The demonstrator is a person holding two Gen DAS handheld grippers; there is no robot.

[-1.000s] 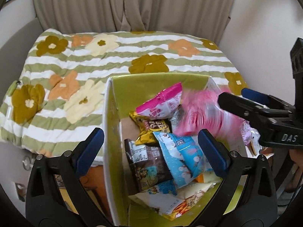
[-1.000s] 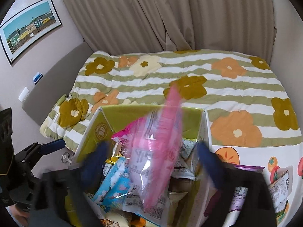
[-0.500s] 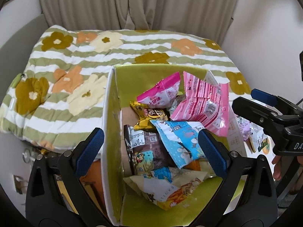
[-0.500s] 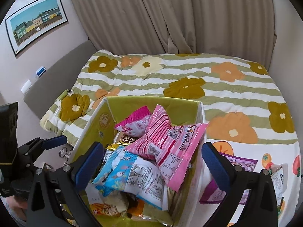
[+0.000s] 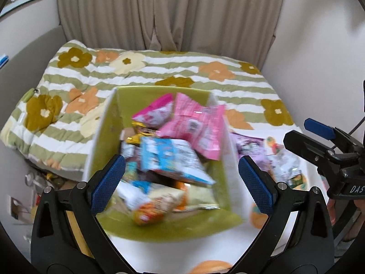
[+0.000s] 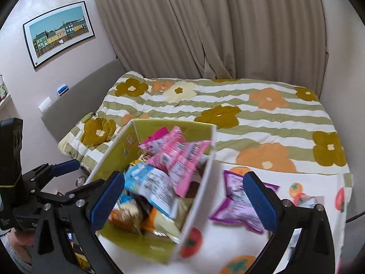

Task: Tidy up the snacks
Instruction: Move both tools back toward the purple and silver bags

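- You are holding both grippers empty above the green-lined box (image 5: 109,123); the left gripper (image 5: 181,182) is showing its jaws wide apart, and the right gripper (image 6: 190,202) likewise.
- The box is sitting on a fruit-print cloth (image 6: 314,189) at the foot of the flowered quilt (image 6: 262,118), and it is taking the packets as 1 loose heap.
- The pink packet (image 5: 198,125) is lying on top, leaning toward the box's right wall, above a blue packet (image 5: 168,157).
- The purple packet (image 6: 239,201) is lying outside the box on the cloth, between the right jaws in view, nearer the right finger; it is probably the next pick.
- More packets (image 5: 285,169) are waiting on the cloth beyond.
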